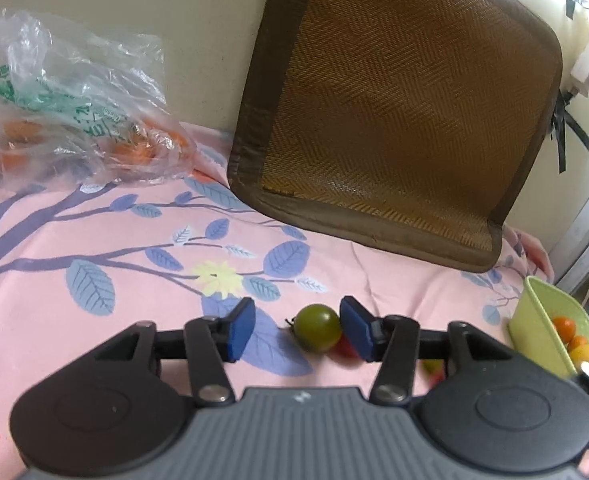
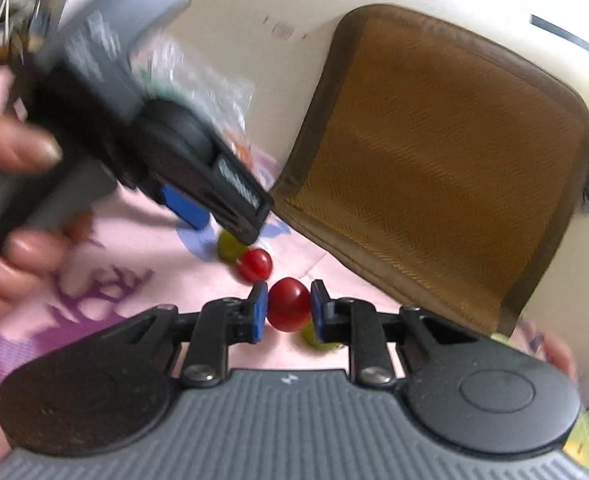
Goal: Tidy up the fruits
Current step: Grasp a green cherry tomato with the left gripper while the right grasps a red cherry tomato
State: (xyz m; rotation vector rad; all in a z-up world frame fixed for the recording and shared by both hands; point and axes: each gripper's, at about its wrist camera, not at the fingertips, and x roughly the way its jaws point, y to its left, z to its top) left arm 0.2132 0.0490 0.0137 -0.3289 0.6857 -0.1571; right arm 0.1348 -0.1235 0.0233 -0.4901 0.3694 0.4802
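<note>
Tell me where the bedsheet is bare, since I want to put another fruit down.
Bare sheet lies between the plastic bag and the left claw, bordered on the right by the woven cushion. It is crowded around the green tomato, the red tomatoes and the green bin.

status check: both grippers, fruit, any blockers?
Right gripper shut on red tomato. Left gripper open, green tomato between pads, against one. Yellow-green bin holds oranges. Nothing blocking.
</note>
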